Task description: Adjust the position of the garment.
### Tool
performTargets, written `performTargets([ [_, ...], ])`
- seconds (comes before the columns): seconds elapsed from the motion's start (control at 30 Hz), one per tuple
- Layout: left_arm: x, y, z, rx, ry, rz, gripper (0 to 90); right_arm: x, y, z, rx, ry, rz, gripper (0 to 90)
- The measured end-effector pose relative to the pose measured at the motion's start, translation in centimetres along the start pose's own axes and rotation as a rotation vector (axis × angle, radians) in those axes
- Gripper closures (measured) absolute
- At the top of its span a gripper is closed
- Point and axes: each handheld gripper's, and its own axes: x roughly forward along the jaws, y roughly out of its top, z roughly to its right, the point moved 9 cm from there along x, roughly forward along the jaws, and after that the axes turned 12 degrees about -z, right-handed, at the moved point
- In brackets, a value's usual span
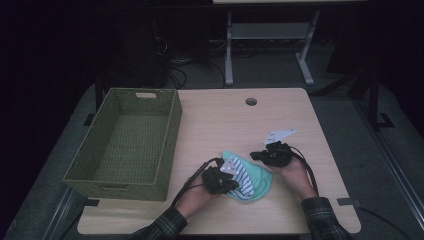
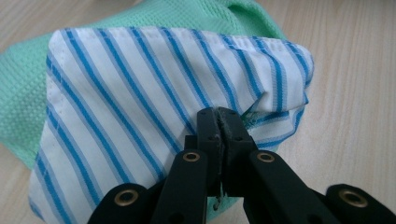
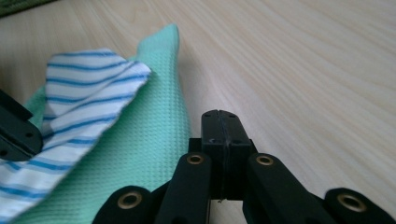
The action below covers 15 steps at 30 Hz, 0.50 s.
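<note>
A white cloth with blue stripes lies folded over a green waffle-weave cloth on the near part of the wooden table. My left gripper is shut on a bunched edge of the striped cloth, where a sliver of green shows at the pinch. My right gripper is shut, with nothing visible between its jaws. It sits just off the green cloth's far right edge, low over the table. The left gripper's black tip shows in the right gripper view.
A green woven basket, empty inside, stands on the table's left side. A round cable hole sits near the far edge. Bare wood stretches behind and to the right of the cloths. A desk frame and cables stand on the floor beyond.
</note>
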Motion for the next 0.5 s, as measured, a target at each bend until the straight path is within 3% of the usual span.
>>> performTargets([
  [0.23, -0.4, -0.7, -0.7, 0.004, 0.036, -0.019, 88.1, 0.6, -1.0, -0.4, -0.022, 0.032, -0.047, 89.9],
  [0.5, -1.3, -2.0, -3.2, -0.022, 0.109, -0.042, 84.5, 0.1, -2.5, -2.5, -0.061, 0.062, -0.067, 89.9],
])
